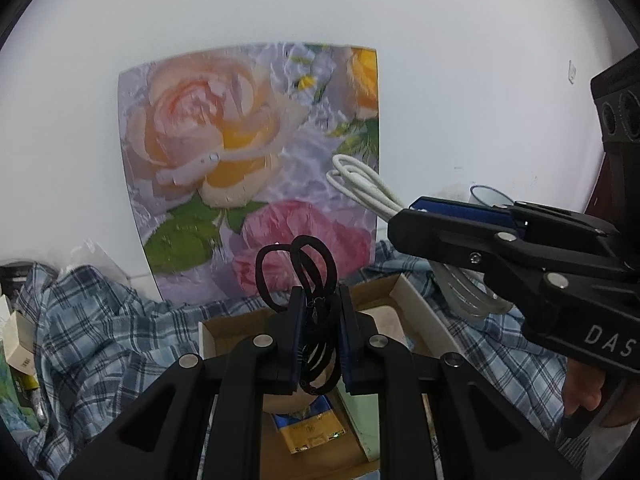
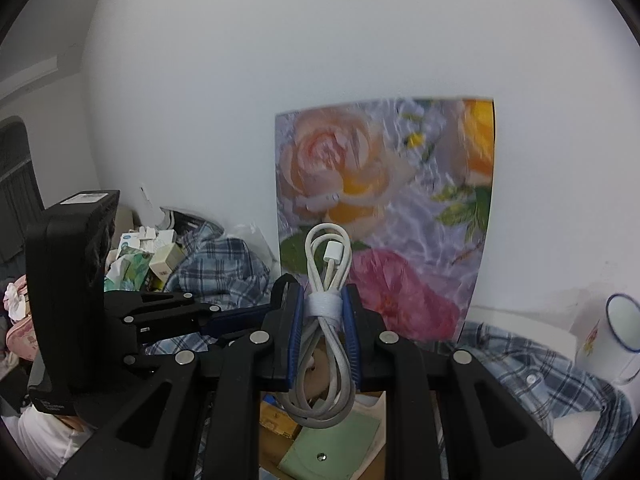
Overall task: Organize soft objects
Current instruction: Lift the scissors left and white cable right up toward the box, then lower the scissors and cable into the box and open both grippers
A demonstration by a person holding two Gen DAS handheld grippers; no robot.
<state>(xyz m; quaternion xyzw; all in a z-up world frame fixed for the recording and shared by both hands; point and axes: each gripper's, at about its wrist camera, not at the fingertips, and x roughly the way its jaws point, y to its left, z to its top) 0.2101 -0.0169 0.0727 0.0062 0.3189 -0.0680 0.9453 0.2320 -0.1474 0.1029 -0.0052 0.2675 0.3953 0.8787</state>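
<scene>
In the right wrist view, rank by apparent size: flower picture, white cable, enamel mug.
1. flower picture, clearly largest.
2. white cable, held shut in the right gripper; it sits close to the camera, which inflates it.
3. mug, smallest in frame, but cut off at the edge and farther away.

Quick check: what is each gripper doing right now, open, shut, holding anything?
Left gripper: shut on the black hair ties.
Right gripper: shut on the bundled white cable.

L gripper (image 1: 320, 300) clamped, R gripper (image 2: 323, 300) clamped
</scene>
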